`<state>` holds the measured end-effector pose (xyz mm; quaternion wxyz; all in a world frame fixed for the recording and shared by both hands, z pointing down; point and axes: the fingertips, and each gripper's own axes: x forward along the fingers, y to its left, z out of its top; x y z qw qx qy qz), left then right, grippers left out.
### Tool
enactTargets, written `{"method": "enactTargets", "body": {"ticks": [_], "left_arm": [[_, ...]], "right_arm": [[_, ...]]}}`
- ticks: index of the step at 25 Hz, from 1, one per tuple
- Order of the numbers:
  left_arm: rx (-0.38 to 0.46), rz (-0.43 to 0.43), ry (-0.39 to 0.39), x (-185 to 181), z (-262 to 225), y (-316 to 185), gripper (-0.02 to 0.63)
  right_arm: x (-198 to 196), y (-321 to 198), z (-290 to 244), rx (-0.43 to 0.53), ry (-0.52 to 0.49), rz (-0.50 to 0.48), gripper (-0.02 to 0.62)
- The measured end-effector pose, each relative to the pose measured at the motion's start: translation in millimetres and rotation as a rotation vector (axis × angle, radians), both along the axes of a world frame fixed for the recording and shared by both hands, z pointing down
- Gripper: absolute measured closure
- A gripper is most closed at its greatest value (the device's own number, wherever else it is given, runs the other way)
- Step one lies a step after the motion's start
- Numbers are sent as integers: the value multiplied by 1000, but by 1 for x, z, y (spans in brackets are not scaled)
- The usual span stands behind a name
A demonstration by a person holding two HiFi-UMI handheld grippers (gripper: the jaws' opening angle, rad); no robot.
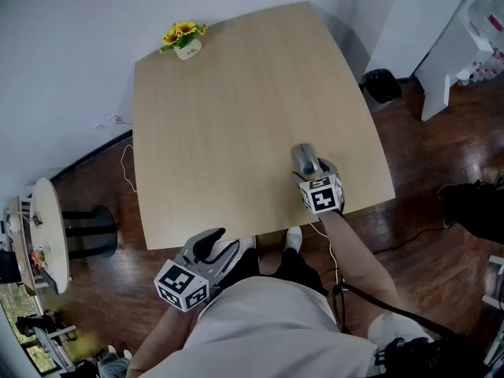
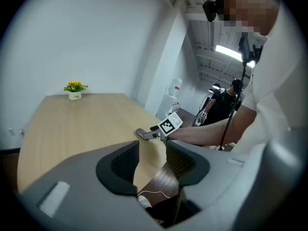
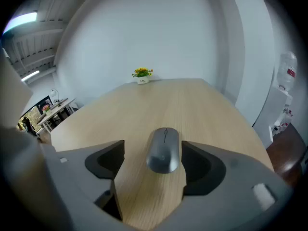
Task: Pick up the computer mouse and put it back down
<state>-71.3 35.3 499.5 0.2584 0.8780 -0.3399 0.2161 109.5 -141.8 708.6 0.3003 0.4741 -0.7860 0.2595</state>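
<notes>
The computer mouse (image 1: 304, 158) lies on the counter (image 1: 228, 109) near its right front edge, between the jaws of the right tool (image 3: 153, 154). These jaws stand apart, with a gap on the left side of the mouse, so nothing is gripped. The mouse seems to rest flat on the wood; whether the lift is done or not yet begun, I cannot judge. The left tool (image 2: 152, 153) hangs off the front edge, jaws apart, nothing between them. I count one mouse, two tools and one flower pot (image 1: 187, 49) at the far left corner.
</notes>
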Motion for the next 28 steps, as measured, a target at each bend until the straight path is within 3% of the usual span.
{"method": "enactTargets", "body": {"ticks": [6,11,15,21,28], "left_arm": [[7,-13,-7,-13,-4,-6,462],[18,-38,1,-31,-1,-15,462],[37,-24,22,-42,0,-23,462],[57,25,63,-53,-5,-39,462],[97,100,113,-56,-12,-52,462]], "right_arm": [[8,-34,45,-77,77,66,224],[12,-38,50,-45,113,65,293],[10,-35,49,-69,122,67,298],[-4,-21,3,-61,79,73,298],[-28,41,-96,-10,21,28,298]]}}
